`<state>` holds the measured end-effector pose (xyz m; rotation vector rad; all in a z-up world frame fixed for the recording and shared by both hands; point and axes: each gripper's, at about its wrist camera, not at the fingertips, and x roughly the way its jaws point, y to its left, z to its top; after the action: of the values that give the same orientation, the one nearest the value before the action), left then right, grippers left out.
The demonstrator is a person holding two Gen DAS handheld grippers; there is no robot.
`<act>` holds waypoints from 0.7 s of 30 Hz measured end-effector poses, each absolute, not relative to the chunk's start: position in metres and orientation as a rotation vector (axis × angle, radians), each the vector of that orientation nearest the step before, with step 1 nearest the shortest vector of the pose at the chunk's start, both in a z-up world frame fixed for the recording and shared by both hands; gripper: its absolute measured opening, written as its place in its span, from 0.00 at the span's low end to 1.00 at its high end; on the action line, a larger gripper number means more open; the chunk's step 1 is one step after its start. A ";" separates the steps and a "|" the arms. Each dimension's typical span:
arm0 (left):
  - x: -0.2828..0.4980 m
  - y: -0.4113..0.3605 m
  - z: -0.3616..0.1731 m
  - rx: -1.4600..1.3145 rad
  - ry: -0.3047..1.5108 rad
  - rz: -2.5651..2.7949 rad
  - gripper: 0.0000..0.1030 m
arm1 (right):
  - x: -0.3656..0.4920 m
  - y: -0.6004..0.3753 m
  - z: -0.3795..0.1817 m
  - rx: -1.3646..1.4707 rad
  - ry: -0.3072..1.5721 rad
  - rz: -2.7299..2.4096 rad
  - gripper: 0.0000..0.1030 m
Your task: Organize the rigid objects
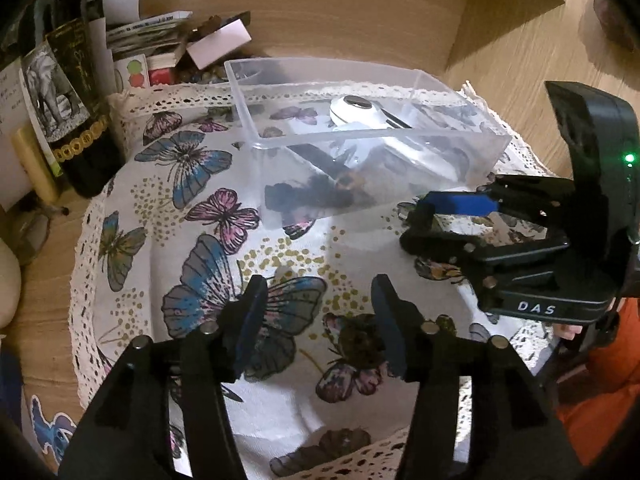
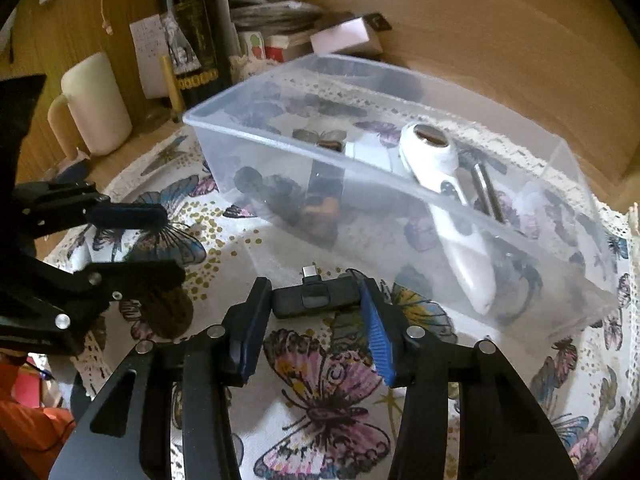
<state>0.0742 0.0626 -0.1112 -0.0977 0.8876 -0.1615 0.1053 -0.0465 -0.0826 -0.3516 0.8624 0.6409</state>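
Observation:
A clear plastic box (image 1: pixel 280 146) (image 2: pixel 224 128) stands on the butterfly cloth. Inside lie a white handheld device (image 2: pixel 452 200) (image 1: pixel 352 114), a thin metal tool (image 2: pixel 486 194) and a small dark object. In the right wrist view my right gripper (image 2: pixel 318 300) is shut on a small black USB-C adapter (image 2: pixel 308 300), held just in front of the box's near wall. It also shows in the left wrist view (image 1: pixel 420 216), right of the box. My left gripper (image 1: pixel 320 300) is open and empty over the cloth; it also shows at the left of the right wrist view (image 2: pixel 160 240).
A butterfly-print cloth (image 1: pixel 160 240) with a lace edge covers the wooden table. A dark bottle (image 1: pixel 76 92), papers and small boxes (image 1: pixel 216 44) crowd the back left. A cream mug (image 2: pixel 96 104) stands left of the box. A wooden wall (image 1: pixel 320 8) rises behind.

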 end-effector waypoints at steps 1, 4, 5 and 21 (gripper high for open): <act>0.073 0.062 -0.110 -0.104 0.887 -0.163 0.54 | 0.104 -0.050 -0.079 -0.345 0.852 0.635 0.41; 0.071 0.058 -0.108 -0.102 0.879 -0.163 0.55 | 0.102 -0.059 -0.072 -0.326 0.831 0.628 0.41; 0.069 0.057 -0.107 -0.100 0.877 -0.163 0.55 | 0.101 -0.063 -0.069 -0.317 0.823 0.624 0.41; 0.067 0.026 -0.123 -0.026 0.951 -0.186 0.29 | 0.084 -0.100 -0.037 -0.233 0.721 0.576 0.41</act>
<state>0.0667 0.0261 -0.1229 -0.0258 0.9509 -0.1860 0.0838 -0.1003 -0.0371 -0.2325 0.7210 0.5756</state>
